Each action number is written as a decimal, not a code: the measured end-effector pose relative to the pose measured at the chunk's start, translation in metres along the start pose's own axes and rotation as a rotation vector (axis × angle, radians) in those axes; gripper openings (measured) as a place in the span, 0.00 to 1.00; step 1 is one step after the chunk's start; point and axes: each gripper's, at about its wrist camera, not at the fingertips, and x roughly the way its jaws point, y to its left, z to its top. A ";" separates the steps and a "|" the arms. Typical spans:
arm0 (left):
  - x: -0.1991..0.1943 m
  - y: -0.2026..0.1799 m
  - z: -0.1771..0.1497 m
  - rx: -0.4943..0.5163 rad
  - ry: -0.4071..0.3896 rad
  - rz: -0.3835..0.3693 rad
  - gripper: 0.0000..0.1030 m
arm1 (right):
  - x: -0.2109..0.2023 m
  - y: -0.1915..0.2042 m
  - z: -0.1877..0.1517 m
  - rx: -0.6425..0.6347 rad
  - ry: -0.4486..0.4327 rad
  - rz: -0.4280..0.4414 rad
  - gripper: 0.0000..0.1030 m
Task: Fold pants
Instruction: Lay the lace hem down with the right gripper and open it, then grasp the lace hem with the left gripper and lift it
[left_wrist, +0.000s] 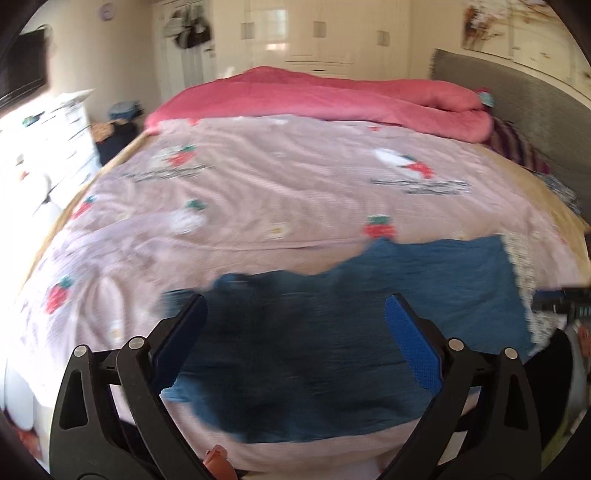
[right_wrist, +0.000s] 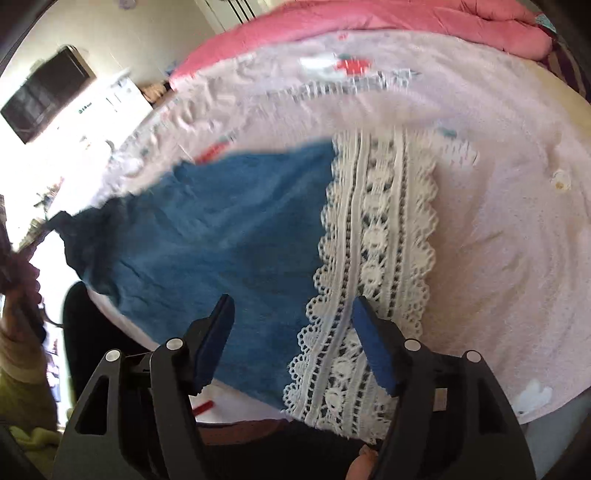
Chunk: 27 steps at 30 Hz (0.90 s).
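Note:
Blue pants (left_wrist: 332, 332) with a white lace hem lie spread near the front edge of the bed; they also show in the right wrist view (right_wrist: 221, 236), with the lace hem (right_wrist: 373, 266) on the right. My left gripper (left_wrist: 295, 306) is open and empty, hovering over the darker left part of the pants. My right gripper (right_wrist: 291, 306) is open and empty, hovering over the seam between the blue cloth and the lace. Both views are motion-blurred.
The bed has a pink strawberry-print sheet (left_wrist: 277, 184) and a rolled red-pink blanket (left_wrist: 332, 96) at the far side. A grey headboard (left_wrist: 535, 110) stands at right. White drawers (left_wrist: 55, 147) and a dark screen (right_wrist: 44, 96) stand at left.

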 end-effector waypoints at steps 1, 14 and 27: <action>-0.001 -0.012 0.001 0.014 -0.001 -0.022 0.89 | -0.011 -0.002 0.006 -0.006 -0.030 0.001 0.64; 0.013 -0.180 -0.016 0.260 0.049 -0.308 0.91 | -0.028 -0.037 0.059 -0.001 -0.062 -0.022 0.78; 0.026 -0.256 -0.063 0.454 0.104 -0.416 0.91 | 0.033 -0.069 0.075 0.088 0.060 0.074 0.81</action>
